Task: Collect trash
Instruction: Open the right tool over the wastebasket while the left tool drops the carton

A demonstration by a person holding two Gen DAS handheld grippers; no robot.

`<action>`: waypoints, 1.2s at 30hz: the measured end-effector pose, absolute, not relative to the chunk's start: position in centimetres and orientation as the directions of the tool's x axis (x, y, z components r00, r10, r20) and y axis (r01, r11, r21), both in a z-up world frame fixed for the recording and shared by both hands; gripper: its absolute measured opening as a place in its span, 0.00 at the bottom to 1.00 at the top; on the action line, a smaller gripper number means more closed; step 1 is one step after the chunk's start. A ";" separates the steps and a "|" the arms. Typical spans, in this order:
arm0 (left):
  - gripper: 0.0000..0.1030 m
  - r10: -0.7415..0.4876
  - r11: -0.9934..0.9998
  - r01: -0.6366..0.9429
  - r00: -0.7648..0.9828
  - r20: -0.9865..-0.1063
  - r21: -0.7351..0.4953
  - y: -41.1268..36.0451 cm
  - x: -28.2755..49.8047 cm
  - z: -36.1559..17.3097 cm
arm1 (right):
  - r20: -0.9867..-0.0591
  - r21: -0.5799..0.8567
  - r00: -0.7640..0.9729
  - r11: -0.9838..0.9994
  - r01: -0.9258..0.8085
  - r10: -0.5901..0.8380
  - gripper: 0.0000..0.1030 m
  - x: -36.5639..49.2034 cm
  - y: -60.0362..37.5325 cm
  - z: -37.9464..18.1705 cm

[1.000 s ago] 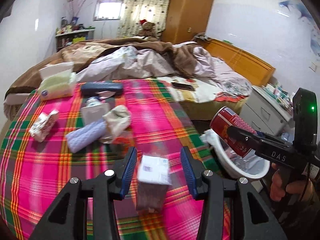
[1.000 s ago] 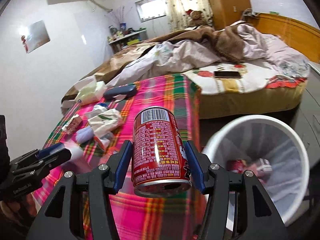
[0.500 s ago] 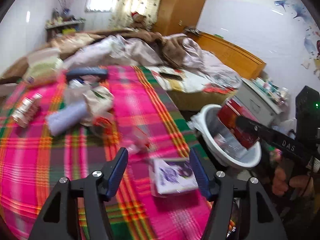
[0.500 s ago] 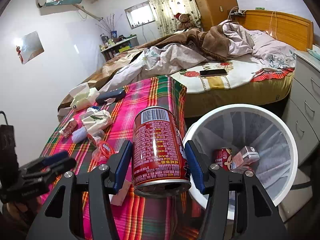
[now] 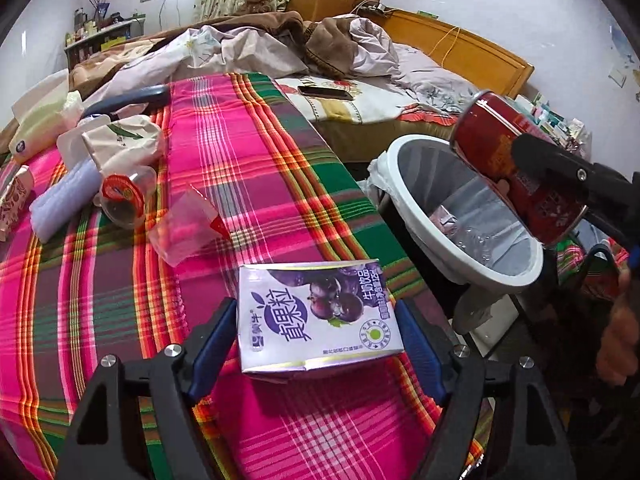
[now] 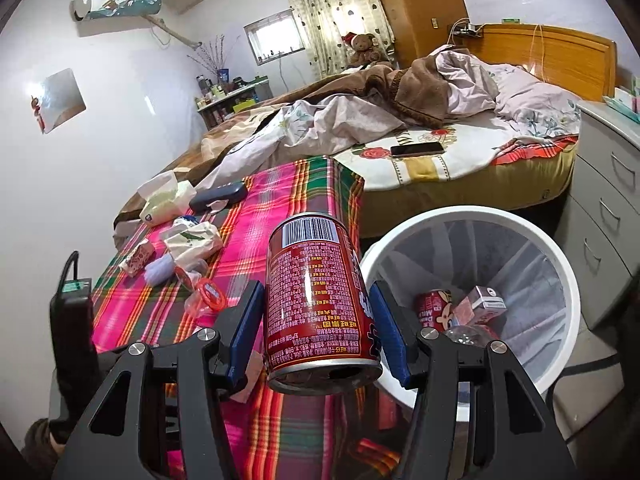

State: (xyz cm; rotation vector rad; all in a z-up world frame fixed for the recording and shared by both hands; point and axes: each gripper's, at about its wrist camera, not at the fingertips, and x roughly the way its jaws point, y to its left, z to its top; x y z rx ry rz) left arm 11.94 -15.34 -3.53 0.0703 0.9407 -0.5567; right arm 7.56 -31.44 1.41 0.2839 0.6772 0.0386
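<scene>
I'm pinching the red can (image 6: 320, 300) in my right fingers (image 6: 252, 328) over the bin (image 6: 560, 280); left fingers (image 5: 212, 344) are gripping the purple carton (image 5: 316, 316) beside it.

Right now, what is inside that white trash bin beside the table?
Inside the white trash bin: a red can, a small pink carton and a clear plastic bottle. The held red can and the hand-held gripper hide its near side.

Bright daylight from the window (image 6: 275, 40), sharp focus, strong fisheye bending at edges.
</scene>
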 end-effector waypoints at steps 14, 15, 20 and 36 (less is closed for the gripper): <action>0.77 -0.427 0.859 0.486 0.514 -0.743 -0.158 -16.2 11.9 -1.3 | -0.611 0.269 0.787 0.958 0.102 0.088 0.54 6.7 -33.2 1.3; 0.77 -0.433 0.857 0.491 0.522 -0.735 -0.157 -16.4 11.8 -0.8 | -0.609 0.270 0.789 0.957 0.109 0.082 0.54 6.6 -33.4 1.4; 0.77 -0.468 0.835 0.529 0.535 -0.703 -0.152 -18.5 12.2 1.1 | -0.609 0.251 0.793 0.954 0.166 0.022 0.54 6.0 -35.3 1.6; 0.77 -0.572 0.741 0.638 0.437 -0.694 -0.209 -27.0 14.0 1.7 | -0.691 0.203 0.717 0.927 0.315 -0.093 0.54 7.1 -41.0 -0.8</action>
